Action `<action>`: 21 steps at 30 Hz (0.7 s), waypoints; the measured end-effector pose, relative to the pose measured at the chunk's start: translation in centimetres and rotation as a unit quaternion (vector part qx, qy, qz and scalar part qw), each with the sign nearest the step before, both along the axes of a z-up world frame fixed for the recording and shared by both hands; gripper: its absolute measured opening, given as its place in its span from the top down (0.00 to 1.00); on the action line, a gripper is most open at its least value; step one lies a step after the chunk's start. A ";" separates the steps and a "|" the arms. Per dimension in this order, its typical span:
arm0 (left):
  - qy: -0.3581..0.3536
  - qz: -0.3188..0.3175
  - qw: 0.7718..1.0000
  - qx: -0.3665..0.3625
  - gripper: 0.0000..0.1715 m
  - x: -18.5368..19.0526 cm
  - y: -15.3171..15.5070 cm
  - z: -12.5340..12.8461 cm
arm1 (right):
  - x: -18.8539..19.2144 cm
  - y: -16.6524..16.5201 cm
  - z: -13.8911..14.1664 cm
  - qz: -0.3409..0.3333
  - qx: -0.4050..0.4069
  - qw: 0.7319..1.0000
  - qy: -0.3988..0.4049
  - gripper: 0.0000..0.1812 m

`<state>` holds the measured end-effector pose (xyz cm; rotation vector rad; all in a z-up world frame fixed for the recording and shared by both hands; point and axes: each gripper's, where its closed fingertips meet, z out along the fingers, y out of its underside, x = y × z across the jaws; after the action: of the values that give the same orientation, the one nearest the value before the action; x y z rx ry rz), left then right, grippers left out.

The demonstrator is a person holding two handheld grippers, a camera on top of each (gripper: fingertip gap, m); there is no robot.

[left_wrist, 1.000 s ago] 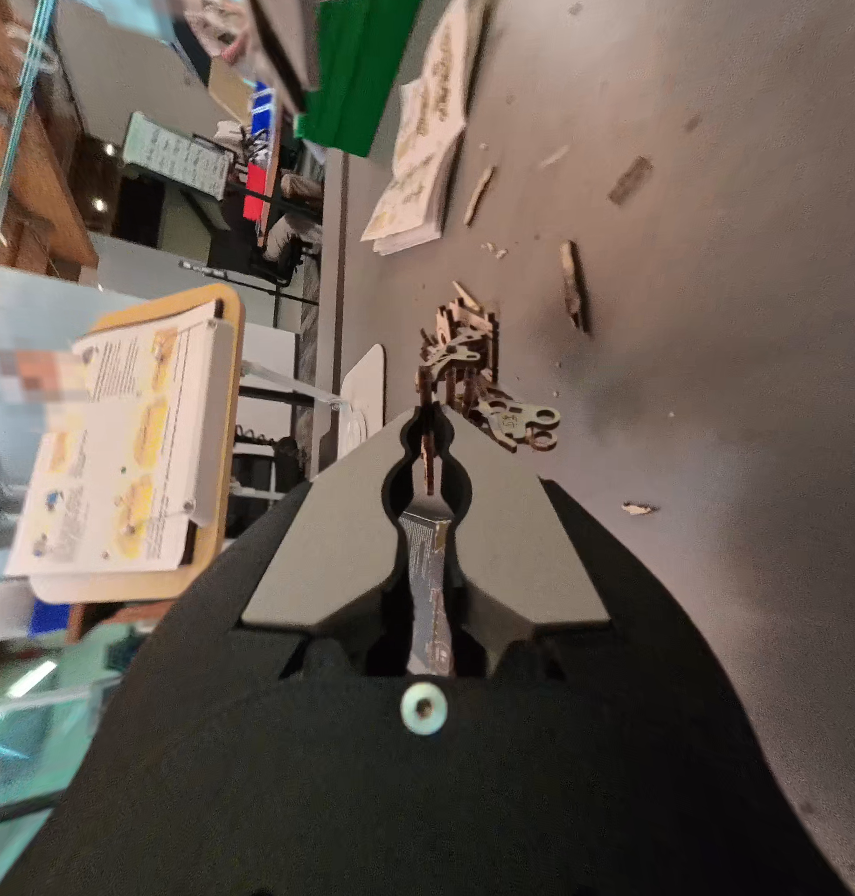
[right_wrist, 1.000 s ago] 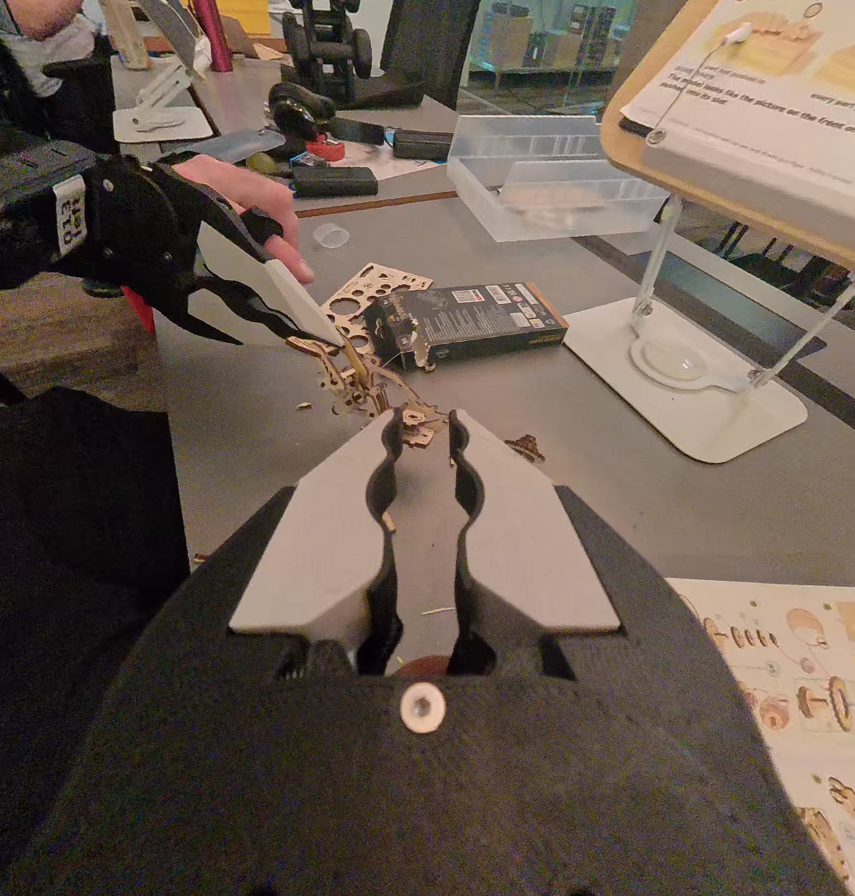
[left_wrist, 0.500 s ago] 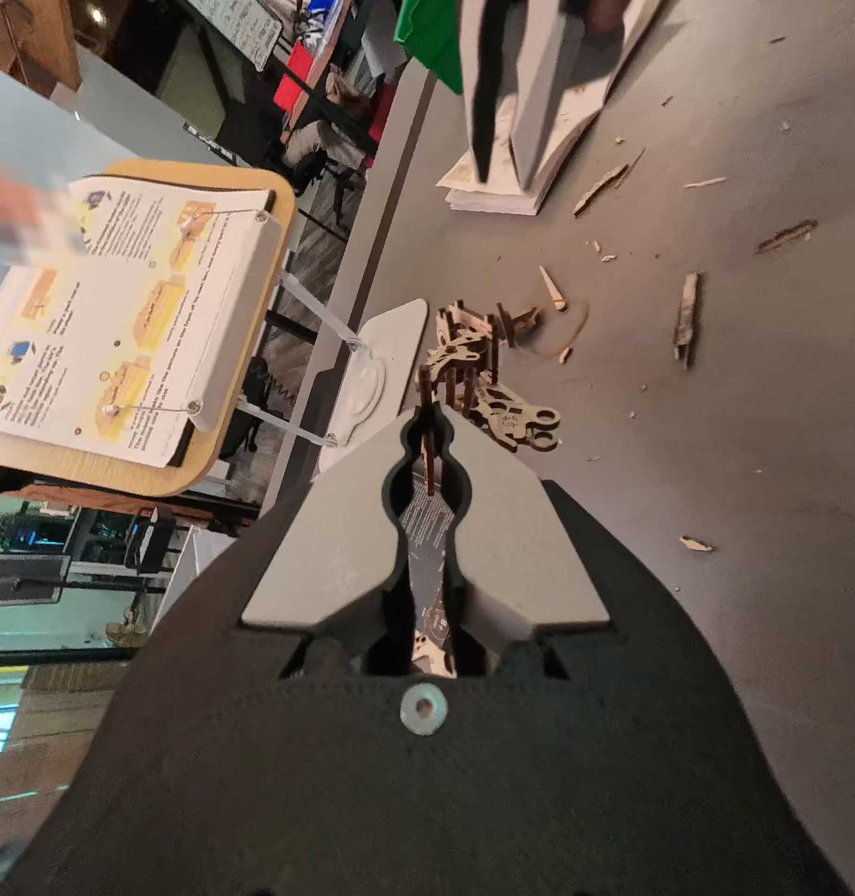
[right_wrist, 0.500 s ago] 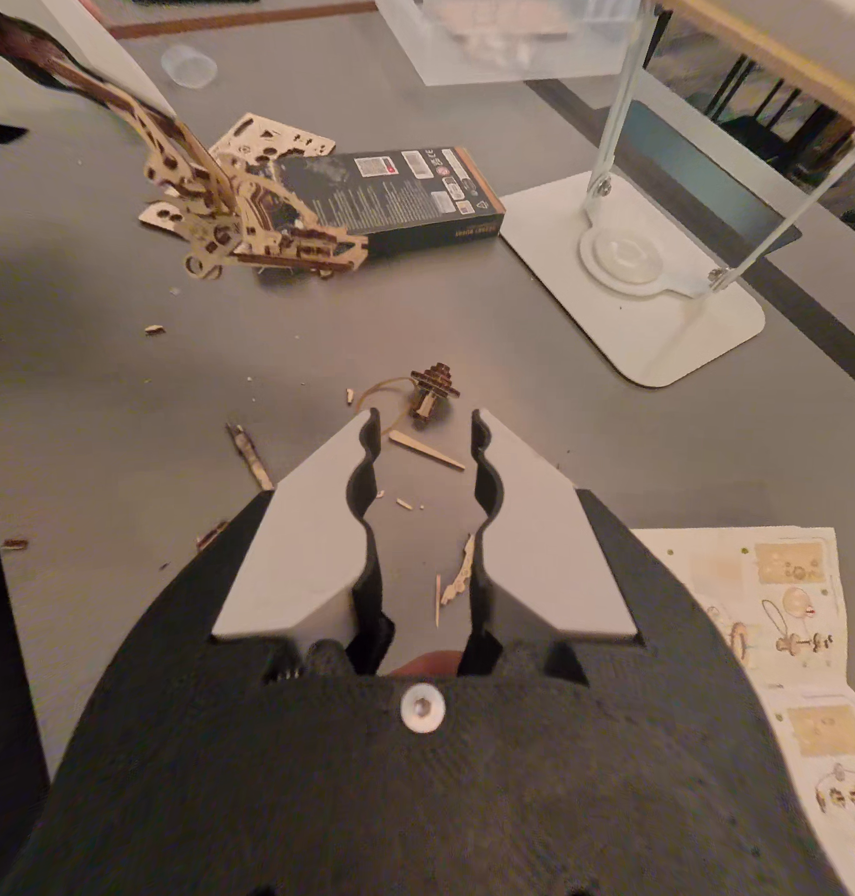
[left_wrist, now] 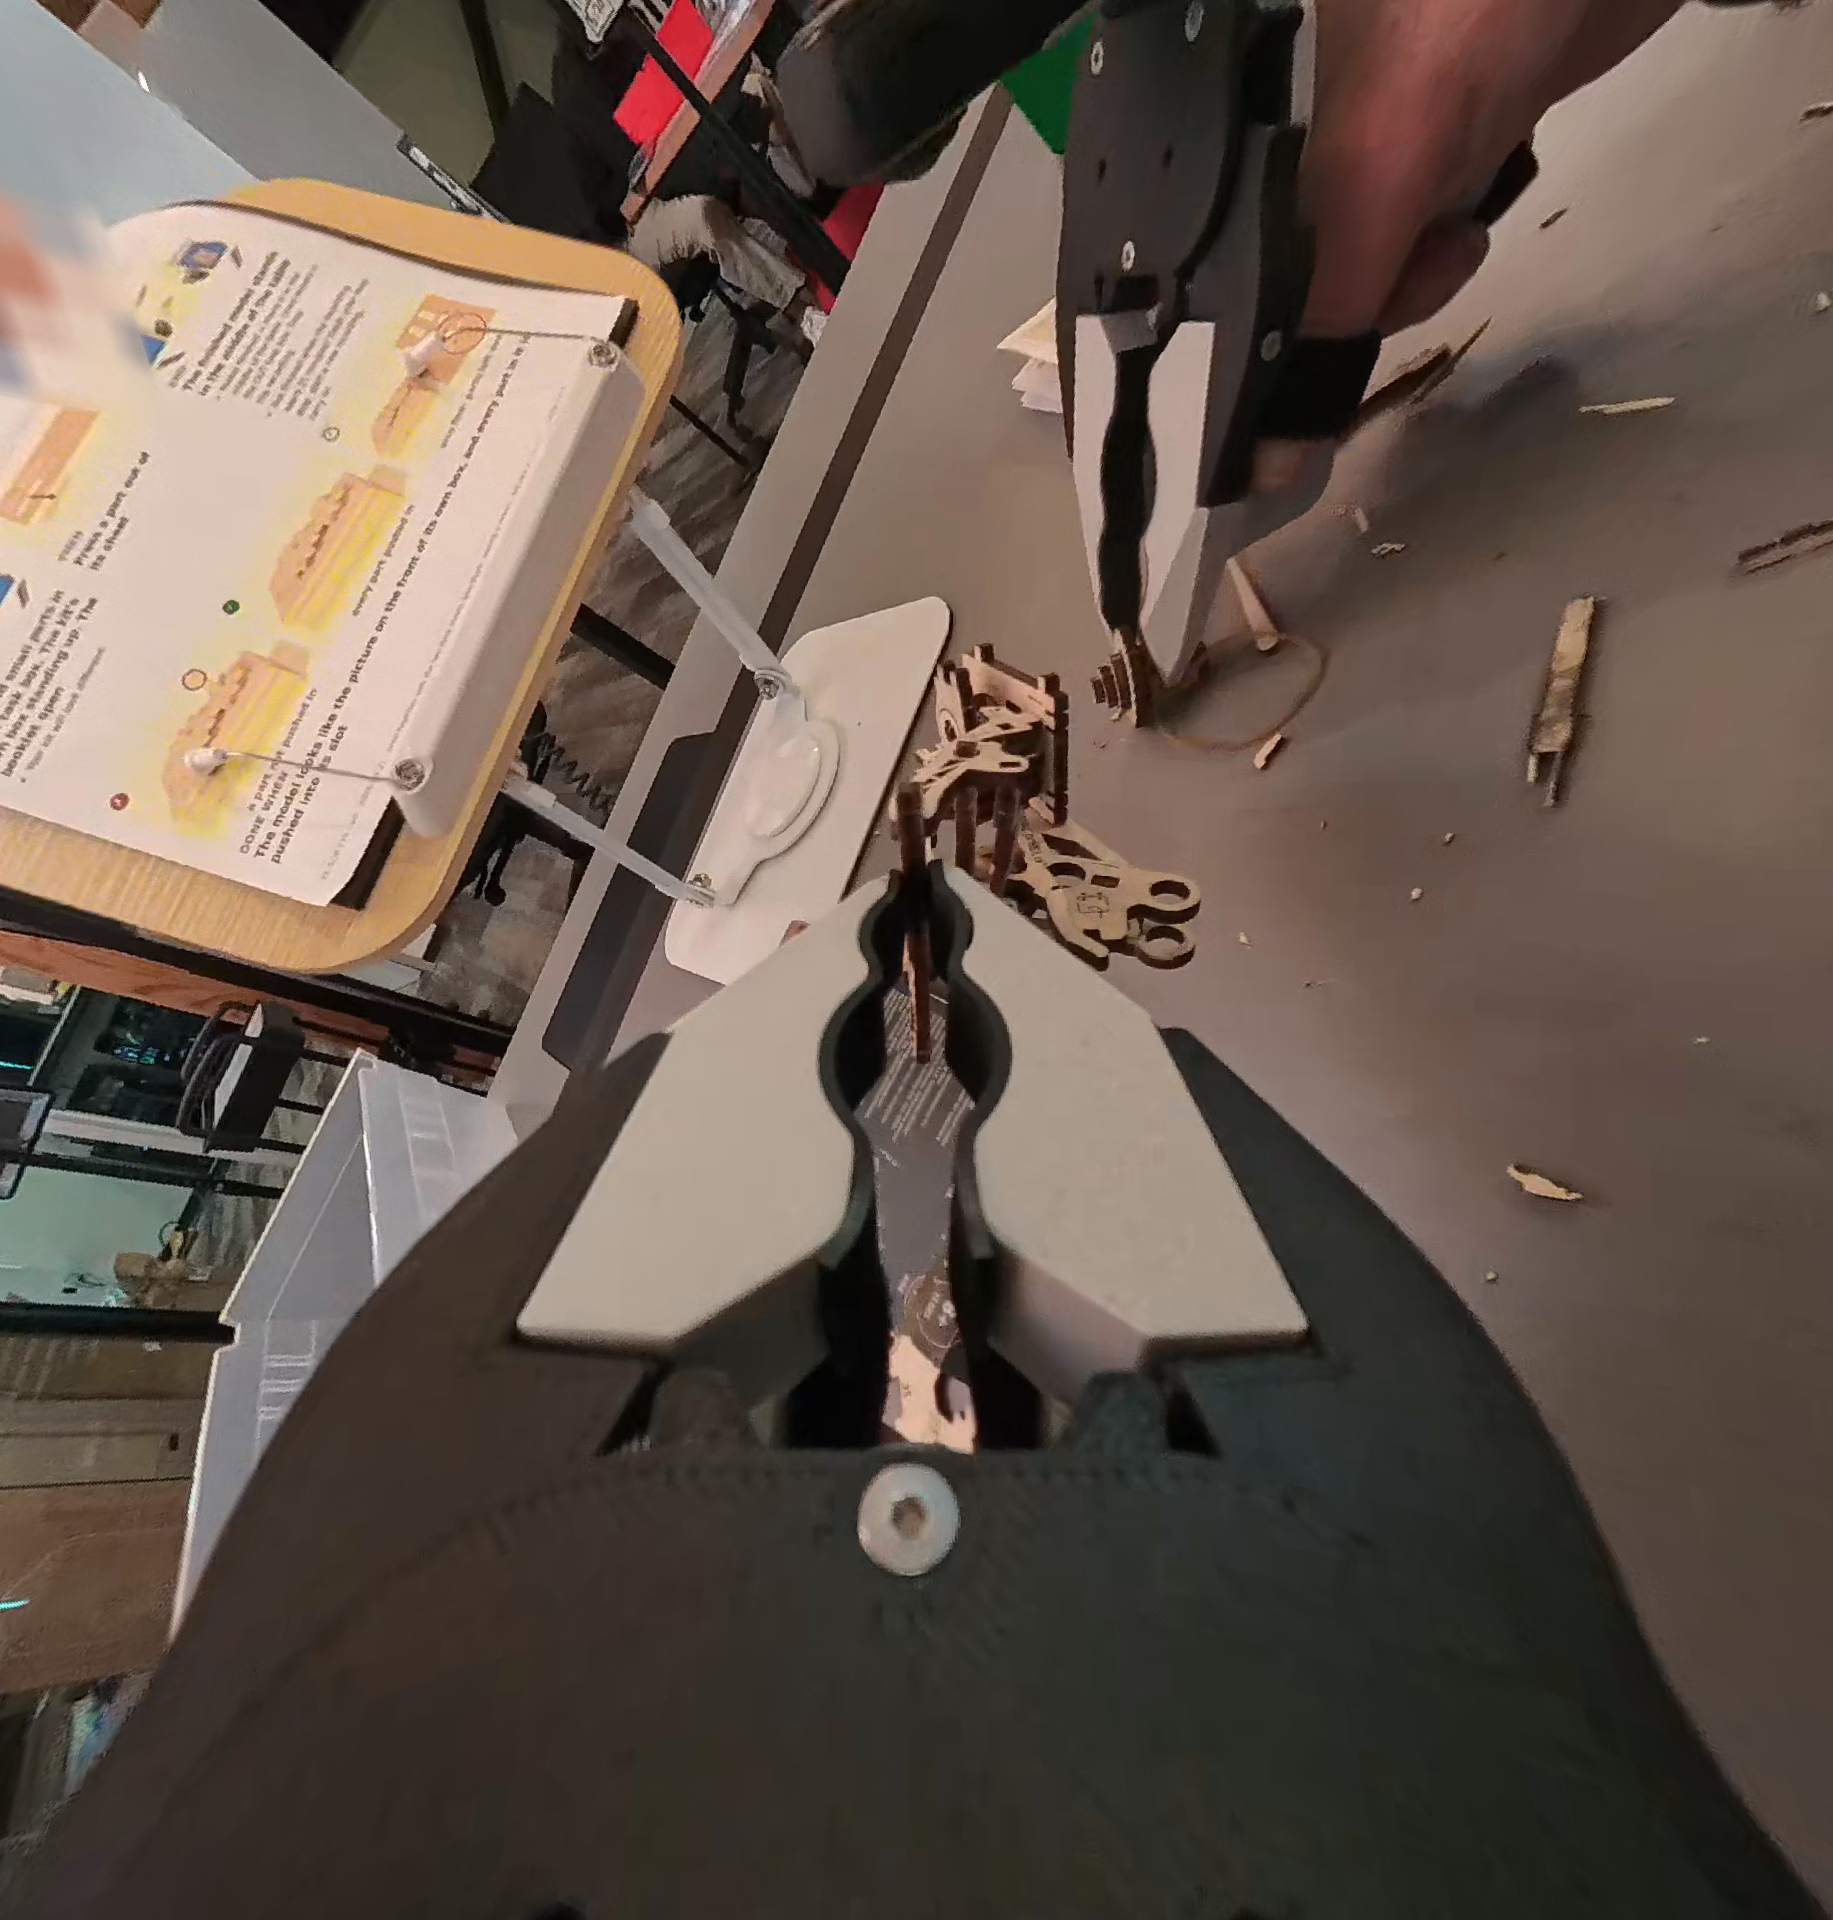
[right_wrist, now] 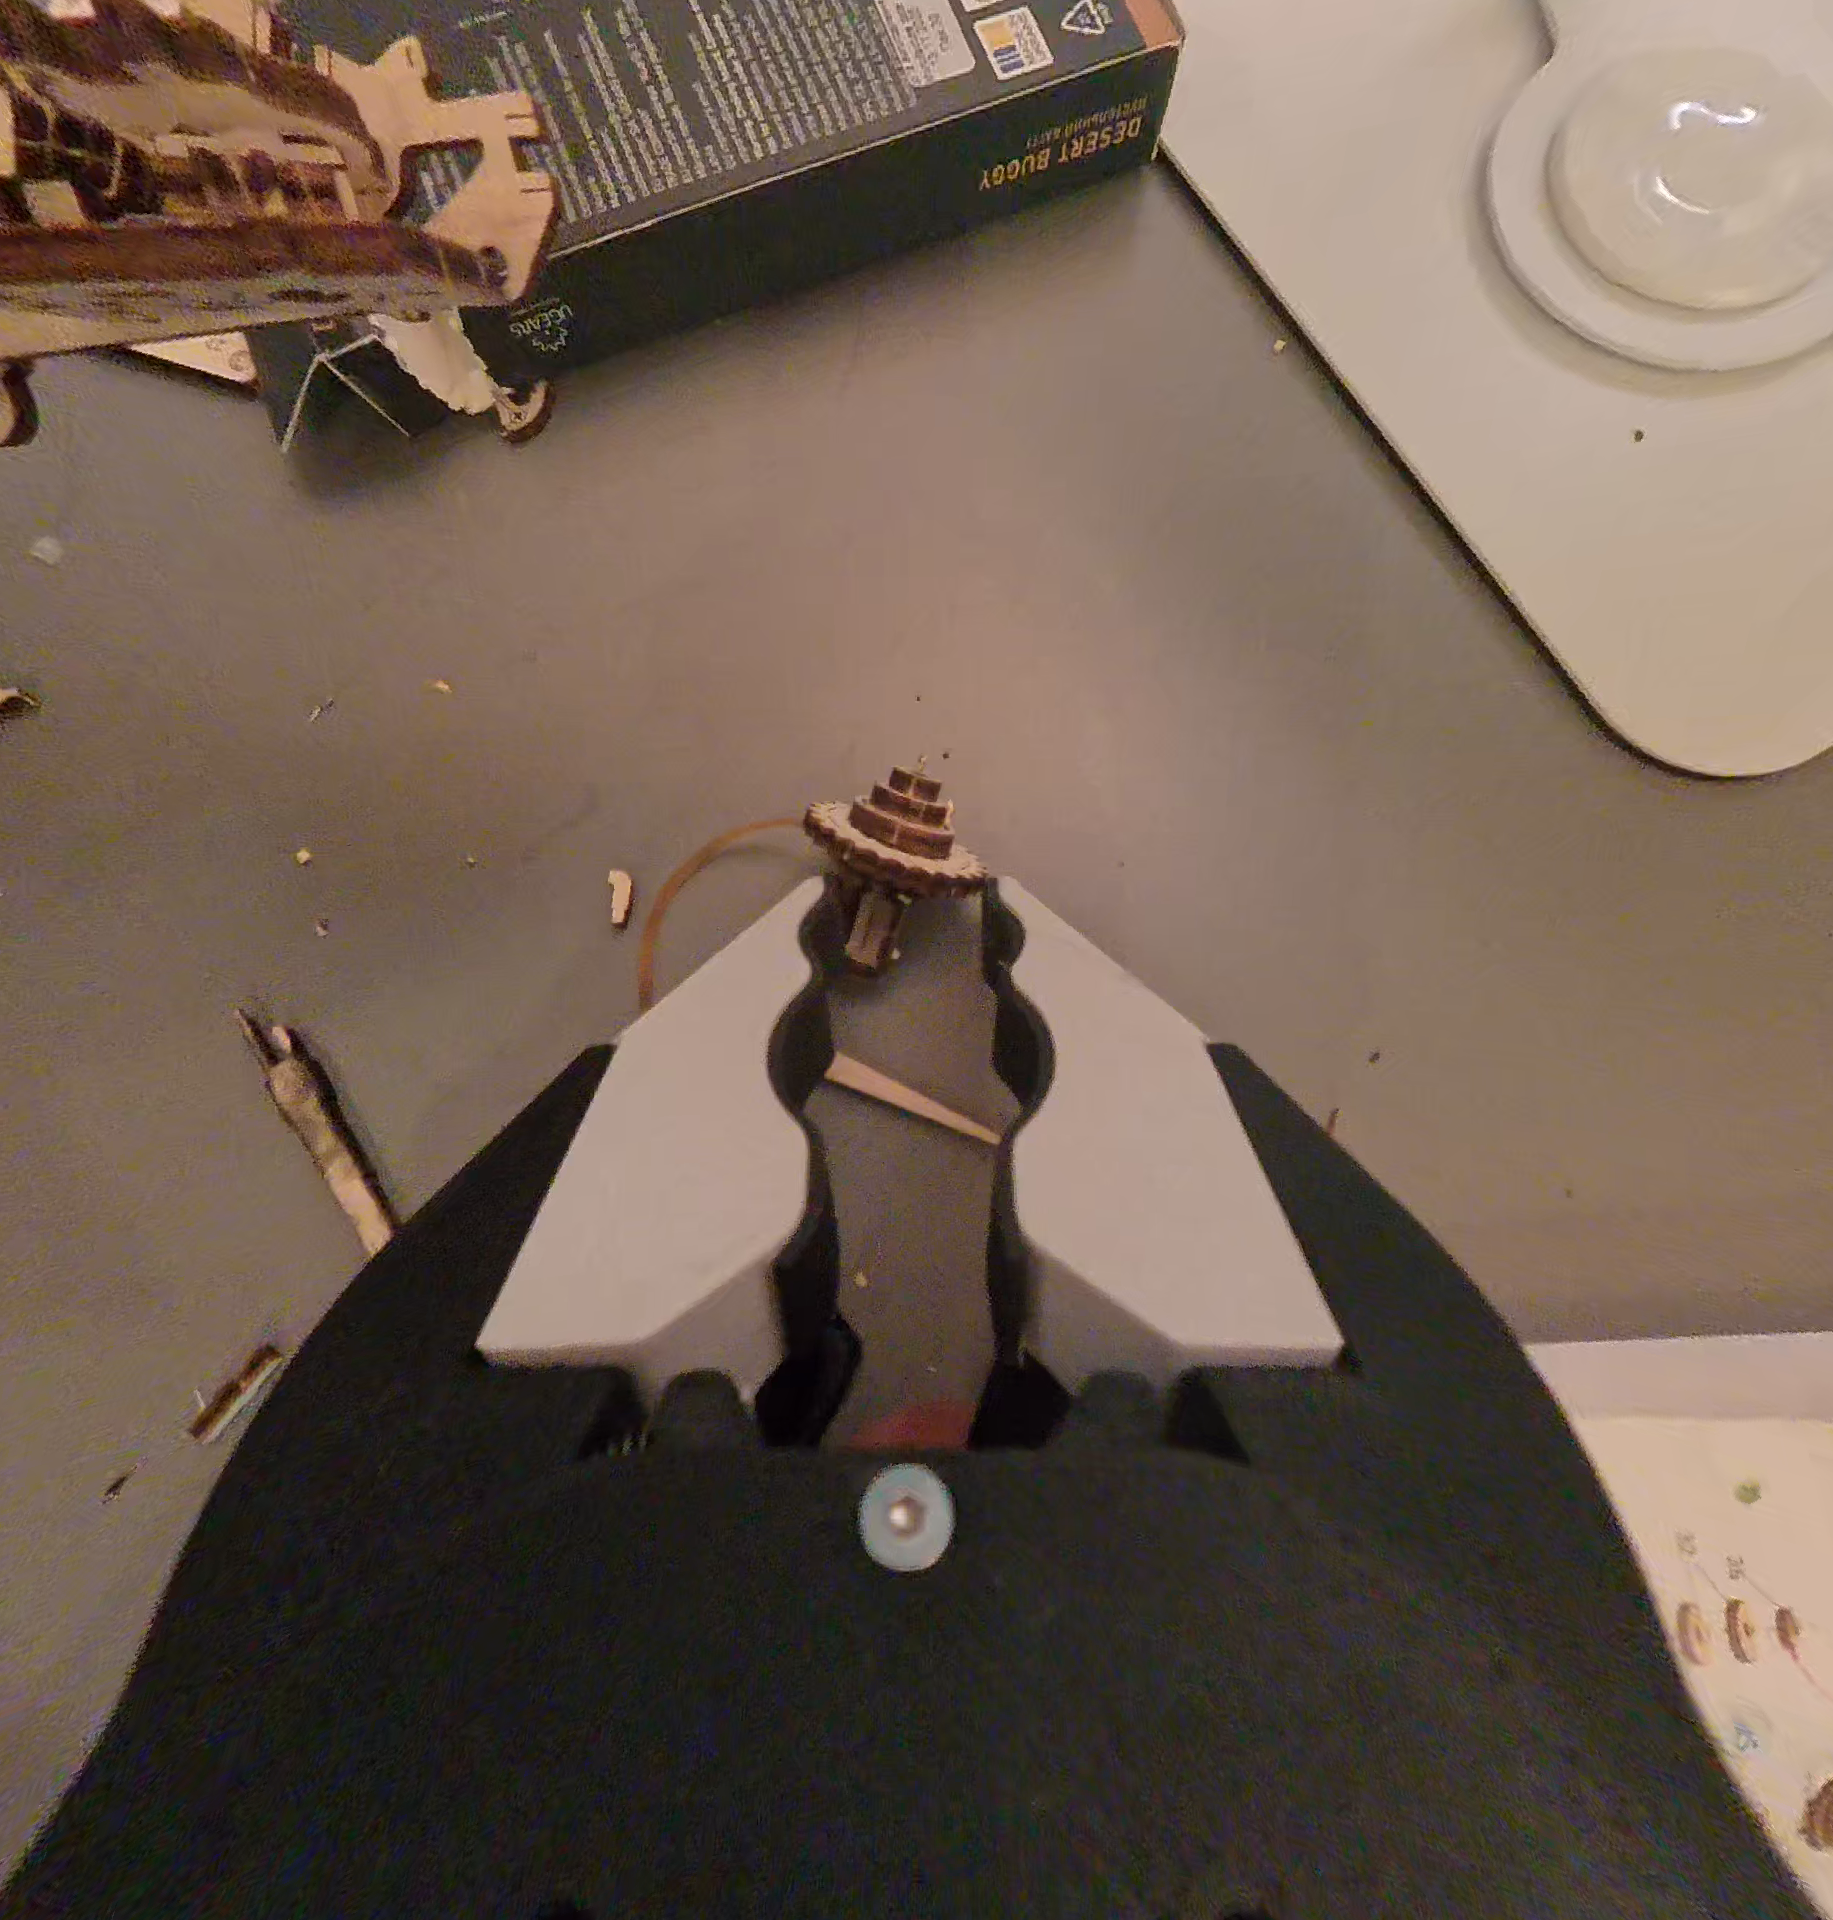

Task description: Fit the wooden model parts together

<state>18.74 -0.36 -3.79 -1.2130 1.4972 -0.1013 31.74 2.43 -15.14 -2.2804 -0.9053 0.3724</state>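
Note:
My left gripper (left_wrist: 917,896) is shut on a thin edge strip of the partly built wooden model (left_wrist: 1037,821) and holds it above the grey table (left_wrist: 1514,1039). The model also shows at the top left of the right wrist view (right_wrist: 216,208). A small stepped wooden gear part (right_wrist: 891,836) lies on the table. My right gripper (right_wrist: 904,899) is open, low over the table, with the gear's short shaft between its fingertips, not clamped. In the left wrist view the right gripper (left_wrist: 1151,644) points down onto the gear part (left_wrist: 1125,681).
A black cardboard box (right_wrist: 787,135) lies behind the gear. A white stand base (right_wrist: 1618,364) sits at right and carries an instruction board (left_wrist: 299,540). A rubber band (right_wrist: 673,904), a wooden sliver (right_wrist: 912,1101) and scraps lie around. A paper instruction sheet (right_wrist: 1774,1610) lies at the near right. Tip to tip, the grippers are about 20 cm apart.
My right gripper has come down and forward onto the small gear part, still open. My left gripper stays shut on the model and has swung so that the right gripper comes into its view.

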 end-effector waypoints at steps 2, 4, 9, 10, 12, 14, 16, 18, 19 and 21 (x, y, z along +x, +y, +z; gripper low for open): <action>-0.005 0.002 1.000 -0.006 1.00 -0.1 0.2 0.0 | -0.2 0.1 0.0 0.002 -0.002 1.000 0.006 0.88; -0.012 0.003 1.000 -0.014 1.00 -0.2 0.3 0.0 | -0.2 0.2 0.1 0.002 0.000 1.000 0.012 0.89; -0.036 0.009 0.999 -0.035 1.00 -0.6 0.6 0.4 | -0.9 -0.7 1.7 0.019 0.000 0.998 0.062 0.89; -0.038 0.009 0.999 -0.038 1.00 -0.6 0.6 0.4 | -1.4 -1.2 2.2 0.034 0.003 0.997 0.075 0.89; -0.039 0.011 0.998 -0.039 1.00 -0.7 0.7 0.4 | -2.4 -2.7 2.7 0.064 -0.002 0.995 0.080 0.89; -0.037 0.011 0.999 -0.037 1.00 -0.7 0.7 0.4 | -3.5 -4.3 3.2 0.090 -0.008 0.992 0.090 0.89; -0.041 0.007 0.998 -0.041 1.00 -0.7 0.6 0.4 | -5.2 -6.0 3.9 0.119 -0.011 0.986 0.112 0.89; -0.041 0.006 0.998 -0.040 1.00 -0.7 0.6 0.4 | -6.8 -7.9 4.2 0.162 -0.011 0.980 0.115 0.89; -0.041 0.006 0.998 -0.038 1.00 -0.7 0.6 0.4 | -7.5 -8.7 4.5 0.177 -0.008 0.977 0.119 0.89; -0.042 0.008 0.998 -0.041 1.00 -0.8 0.6 0.3 | -8.8 -10.0 5.5 0.200 -0.007 0.969 0.144 0.89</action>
<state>17.98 0.25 -3.45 -1.2709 1.4222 -0.2023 22.93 -7.55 -9.59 -1.9759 -1.2062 0.8650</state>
